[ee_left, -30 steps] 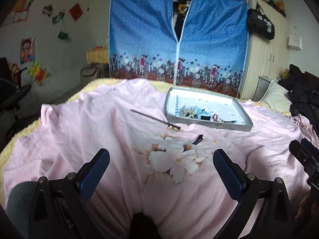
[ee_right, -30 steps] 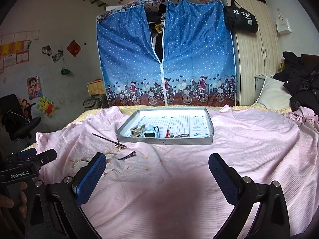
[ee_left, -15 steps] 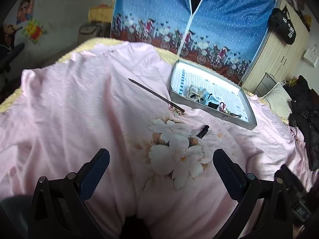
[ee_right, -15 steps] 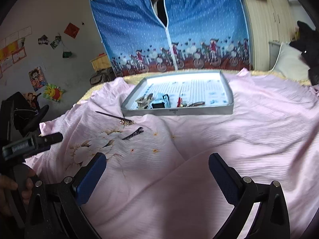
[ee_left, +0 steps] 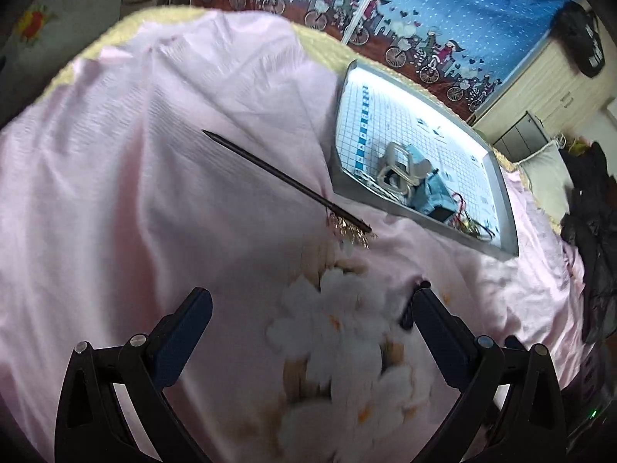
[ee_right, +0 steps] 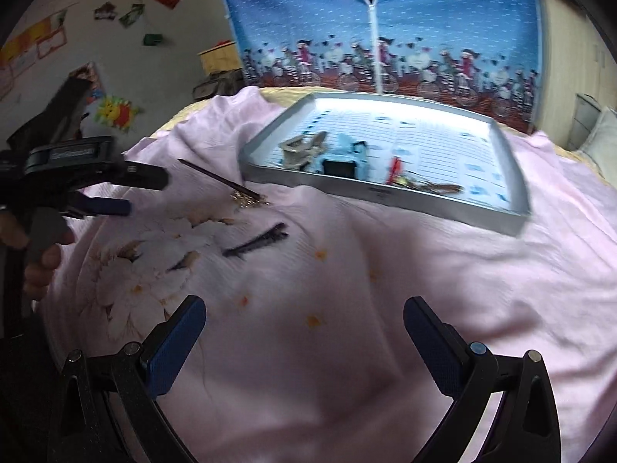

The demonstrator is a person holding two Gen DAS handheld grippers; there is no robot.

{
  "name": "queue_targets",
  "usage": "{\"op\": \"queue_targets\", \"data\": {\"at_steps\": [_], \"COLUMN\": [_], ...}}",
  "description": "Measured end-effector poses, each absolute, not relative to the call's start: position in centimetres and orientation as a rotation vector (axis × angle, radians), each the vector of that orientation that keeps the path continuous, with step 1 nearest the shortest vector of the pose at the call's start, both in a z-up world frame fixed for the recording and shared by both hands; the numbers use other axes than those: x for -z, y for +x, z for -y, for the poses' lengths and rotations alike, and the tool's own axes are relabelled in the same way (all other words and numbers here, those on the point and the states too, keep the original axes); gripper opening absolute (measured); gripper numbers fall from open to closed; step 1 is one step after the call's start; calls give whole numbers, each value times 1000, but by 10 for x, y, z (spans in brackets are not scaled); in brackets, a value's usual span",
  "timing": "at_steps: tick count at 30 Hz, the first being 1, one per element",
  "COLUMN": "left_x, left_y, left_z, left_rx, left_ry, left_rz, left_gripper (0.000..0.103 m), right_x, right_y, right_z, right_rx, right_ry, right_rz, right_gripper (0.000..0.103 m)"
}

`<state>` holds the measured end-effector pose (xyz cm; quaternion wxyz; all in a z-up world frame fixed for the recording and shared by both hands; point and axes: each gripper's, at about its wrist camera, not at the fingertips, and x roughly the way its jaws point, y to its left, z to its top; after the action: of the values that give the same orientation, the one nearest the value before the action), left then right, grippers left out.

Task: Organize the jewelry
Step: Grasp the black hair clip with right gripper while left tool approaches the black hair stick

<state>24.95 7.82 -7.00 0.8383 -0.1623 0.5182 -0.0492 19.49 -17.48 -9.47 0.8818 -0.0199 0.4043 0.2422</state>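
Both wrist cameras look down close over the pink floral bedsheet (ee_left: 193, 212), sharing the shallow grey tray (ee_right: 385, 193).

In the left wrist view, the dark hair clip (ee_left: 418, 289) was mostly hidden behind the right finger (ee_left: 439, 332) of the left tool (ee_left: 308, 308); only its tip showed. The small items heaped in the grey tray (ee_left: 505, 208) were blurred and overlapping, so most could not be told apart. In the right wrist view the tray's contents (ee_right: 347, 158) smeared with motion. The hand (ee_right: 38, 262) at the left edge was cut off, and the wardrobe (ee_right: 570, 58) ran out of frame.
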Motion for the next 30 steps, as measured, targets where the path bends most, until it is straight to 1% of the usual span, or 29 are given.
{"op": "queue_targets", "data": {"at_steps": [7, 8, 11, 13, 14, 16, 17, 18, 19, 21, 25, 28, 30], "left_x": [93, 92, 93, 94, 95, 96, 97, 97, 96, 97, 98, 98, 98], "left_y": [269, 269, 272, 275, 278, 281, 283, 284, 284, 286, 285, 284, 287], "left_z": [-95, -96, -97, -100, -100, -104, -103, -104, -104, -96, -72, -61, -57], "left_rx": [90, 91, 96, 94, 93, 86, 84, 81, 80, 79, 97, 92, 81], "left_ry": [-404, -400, -387, -394, -400, -421, -425, -427, -419, -382, -225, -157, -136], "left_rz": [-1157, -1158, -1158, -1163, -1164, -1162, -1160, -1156, -1151, -1148, -1146, -1101, -1065], "left_gripper": [102, 102, 102, 102, 102, 102, 102, 102, 102, 102, 102, 102, 102], "right_x": [111, 115, 126, 133, 136, 138, 139, 140, 140, 140, 141, 143, 145], "right_y": [228, 232, 243, 249, 252, 258, 262, 265, 269, 274, 283, 288, 290], "right_z": [145, 139, 125, 122, 123, 126, 129, 132, 135, 144, 160, 171, 179], "right_rx": [-544, -555, -552, -543, -537, -519, -503, -502, -503, -500, -491, -475, -460], "right_ry": [-29, -24, -43, -39, -27, -19, -8, 4, 25, 54, 107, 143, 178], "right_rz": [-889, -901, -937, -945, -944, -946, -950, -954, -960, -964, -978, -982, -985], "right_gripper": [103, 101, 91, 90, 87, 76, 68, 63, 61, 49, 44, 37, 29]}}
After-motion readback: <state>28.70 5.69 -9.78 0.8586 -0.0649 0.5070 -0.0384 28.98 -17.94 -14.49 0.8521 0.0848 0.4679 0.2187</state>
